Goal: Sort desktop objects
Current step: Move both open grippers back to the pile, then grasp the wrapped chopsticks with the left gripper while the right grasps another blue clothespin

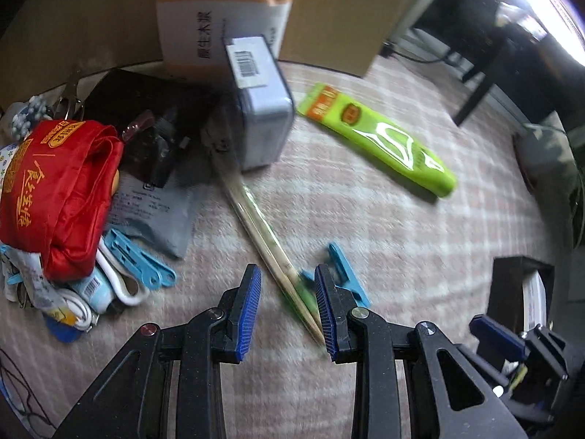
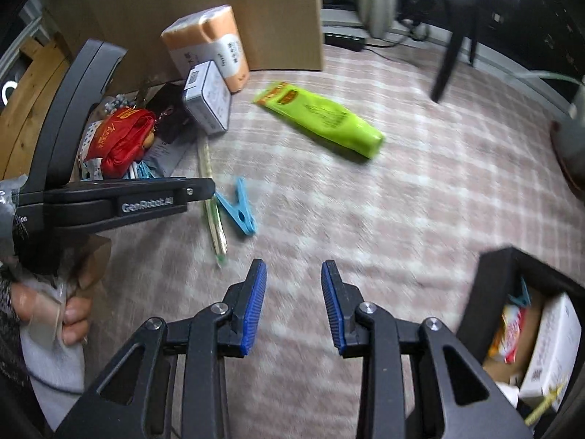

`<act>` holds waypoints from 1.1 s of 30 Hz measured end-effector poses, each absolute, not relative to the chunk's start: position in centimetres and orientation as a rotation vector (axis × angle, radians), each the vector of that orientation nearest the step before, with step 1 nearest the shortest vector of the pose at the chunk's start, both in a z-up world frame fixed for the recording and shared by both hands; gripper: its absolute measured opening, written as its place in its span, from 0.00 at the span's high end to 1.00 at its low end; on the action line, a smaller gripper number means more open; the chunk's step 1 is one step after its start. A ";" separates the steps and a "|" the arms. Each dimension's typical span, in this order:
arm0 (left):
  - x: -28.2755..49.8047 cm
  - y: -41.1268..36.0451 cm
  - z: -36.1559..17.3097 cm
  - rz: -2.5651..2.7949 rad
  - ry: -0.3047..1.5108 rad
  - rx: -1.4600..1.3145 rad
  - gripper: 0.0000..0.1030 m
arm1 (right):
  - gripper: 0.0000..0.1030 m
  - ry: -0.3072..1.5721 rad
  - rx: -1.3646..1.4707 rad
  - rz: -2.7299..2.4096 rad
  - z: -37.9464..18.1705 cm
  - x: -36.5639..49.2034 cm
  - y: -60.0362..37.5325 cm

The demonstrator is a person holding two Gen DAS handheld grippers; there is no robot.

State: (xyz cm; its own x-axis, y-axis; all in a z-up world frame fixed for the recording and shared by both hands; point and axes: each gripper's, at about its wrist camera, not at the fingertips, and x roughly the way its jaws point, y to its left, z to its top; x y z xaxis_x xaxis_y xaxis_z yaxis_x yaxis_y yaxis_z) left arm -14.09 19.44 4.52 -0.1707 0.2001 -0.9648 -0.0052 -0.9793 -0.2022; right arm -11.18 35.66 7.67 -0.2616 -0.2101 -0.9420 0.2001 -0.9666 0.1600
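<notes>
Your left gripper (image 1: 289, 307), fingers parted and holding nothing, straddles the long wrapped bamboo chopsticks (image 1: 256, 219) on the pink checked cloth (image 1: 365, 219) for pickup; your right gripper (image 2: 294, 307) waits likewise parted and empty.

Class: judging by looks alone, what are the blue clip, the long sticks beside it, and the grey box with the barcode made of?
Blue clip: likely moulded plastic, uniform matte colour. Sticks: probably bamboo or wood chopsticks in a clear glossy sleeve; pale tan, light glints. Grey box: seemingly tin, with rounded corners, rolled rim, soft sheen and a paper barcode label.
</notes>
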 end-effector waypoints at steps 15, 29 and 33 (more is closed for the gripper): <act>-16.0 20.2 3.0 2.362 -0.133 -1.969 0.74 | 0.70 0.085 1.722 -2.227 4.3 -14.7 31.5; -15.7 18.7 2.4 2.385 -0.083 -1.926 0.85 | 0.70 0.048 1.730 -2.201 3.5 -16.1 30.9; -14.6 18.3 2.4 2.379 -0.082 -1.921 0.86 | 0.70 -0.016 1.739 -2.120 3.4 -15.7 30.8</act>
